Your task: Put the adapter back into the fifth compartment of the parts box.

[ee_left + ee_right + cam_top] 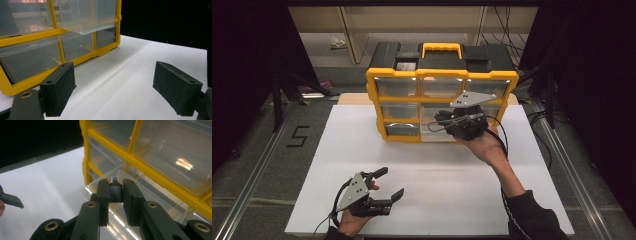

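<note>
USB adapter pinched in right hand-held gripper above open drawer; risk: slips, misses drawer. Left hand-held gripper wide open, empty.

Hidden and cut off

My right gripper covers the drawer front in the high view; the black plug I pinch is mostly buried between my jaws. The organizer runs off the edges of both gripper views, its drawer contents too blurred to tell.

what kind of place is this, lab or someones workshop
Most likely a lab recording station: a white table between metal rails, dark screens at the sides, loose cables behind, and a yellow drawer organiser set out as the work piece.
</note>
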`<state>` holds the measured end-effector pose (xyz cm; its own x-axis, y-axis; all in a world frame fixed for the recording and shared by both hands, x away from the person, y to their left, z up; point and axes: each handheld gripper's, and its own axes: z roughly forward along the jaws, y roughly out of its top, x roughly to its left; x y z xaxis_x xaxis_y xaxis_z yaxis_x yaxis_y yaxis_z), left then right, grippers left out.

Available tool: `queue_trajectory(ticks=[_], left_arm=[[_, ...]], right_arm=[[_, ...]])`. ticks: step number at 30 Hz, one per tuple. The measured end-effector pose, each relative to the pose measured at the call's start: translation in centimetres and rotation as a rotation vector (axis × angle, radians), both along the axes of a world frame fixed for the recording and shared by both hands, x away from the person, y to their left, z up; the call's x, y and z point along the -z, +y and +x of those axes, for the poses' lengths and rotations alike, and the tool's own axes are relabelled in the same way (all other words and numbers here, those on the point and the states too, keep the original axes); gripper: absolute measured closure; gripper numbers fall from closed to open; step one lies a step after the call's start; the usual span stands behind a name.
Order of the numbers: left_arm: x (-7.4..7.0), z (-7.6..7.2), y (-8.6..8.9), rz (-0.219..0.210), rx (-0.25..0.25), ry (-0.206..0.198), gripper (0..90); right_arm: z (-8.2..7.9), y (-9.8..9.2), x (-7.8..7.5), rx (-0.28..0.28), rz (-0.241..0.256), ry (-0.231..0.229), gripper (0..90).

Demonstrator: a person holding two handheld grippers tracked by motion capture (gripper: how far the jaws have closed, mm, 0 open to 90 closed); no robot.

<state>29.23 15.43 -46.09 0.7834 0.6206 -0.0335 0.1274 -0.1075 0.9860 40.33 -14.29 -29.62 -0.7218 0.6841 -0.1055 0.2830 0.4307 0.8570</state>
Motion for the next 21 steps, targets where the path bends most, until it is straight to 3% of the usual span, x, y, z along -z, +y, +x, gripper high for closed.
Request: queue_trajectory(ticks=[21], left_arm=[[0.0, 0.0, 0.0, 0.001, 0.002, 0.000, 17.6]], right_arm=[[1.7, 1.2, -0.3, 0.041, -0.022, 0.009, 76.3]])
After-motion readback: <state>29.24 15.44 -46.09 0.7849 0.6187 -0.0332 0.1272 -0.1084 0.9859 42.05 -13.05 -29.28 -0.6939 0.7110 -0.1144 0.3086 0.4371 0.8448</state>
